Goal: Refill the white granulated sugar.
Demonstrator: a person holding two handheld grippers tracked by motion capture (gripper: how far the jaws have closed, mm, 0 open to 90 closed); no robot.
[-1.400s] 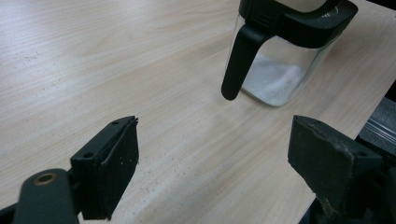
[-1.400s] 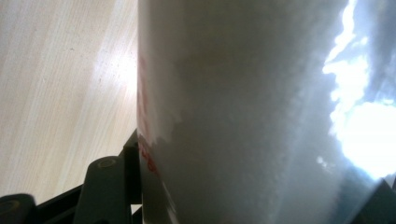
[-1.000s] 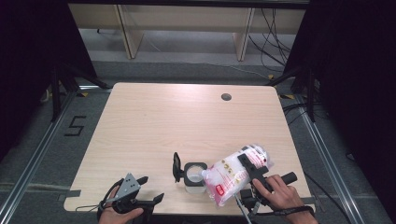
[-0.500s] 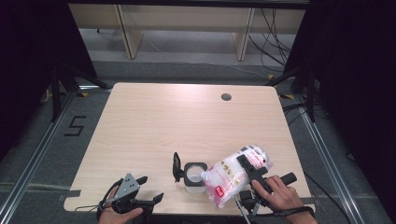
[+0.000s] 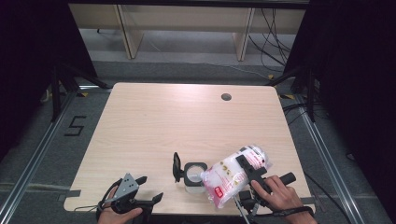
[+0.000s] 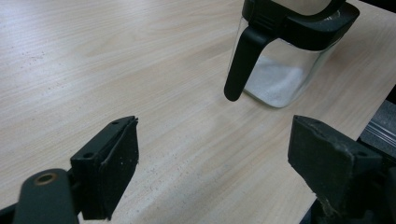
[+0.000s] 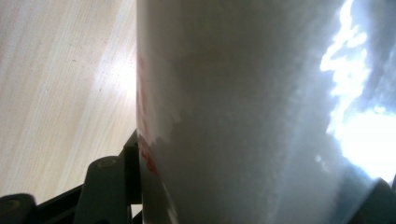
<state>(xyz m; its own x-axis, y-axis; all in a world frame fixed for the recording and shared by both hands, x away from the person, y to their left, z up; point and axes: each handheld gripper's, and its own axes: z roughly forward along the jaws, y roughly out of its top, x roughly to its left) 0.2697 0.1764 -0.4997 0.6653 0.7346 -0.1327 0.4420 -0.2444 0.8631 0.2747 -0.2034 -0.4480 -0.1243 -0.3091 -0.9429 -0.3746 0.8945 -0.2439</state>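
Note:
A clear plastic bag of white granules with red print lies tilted in my right gripper, which is shut on it. The bag's lower end sits right beside the rim of a small glass jar. The jar's black lid is flipped up at its left. In the right gripper view the bag presses against one black finger. My left gripper rests at the table's front left edge, open and holding nothing. Its own view has the jar, with a little white powder inside, just beyond the jaws of the left gripper.
The light wooden table has a round cable hole near its far right. Beyond the table stand shelf legs, with cables on the floor. A "5" marking is taped on the floor at left.

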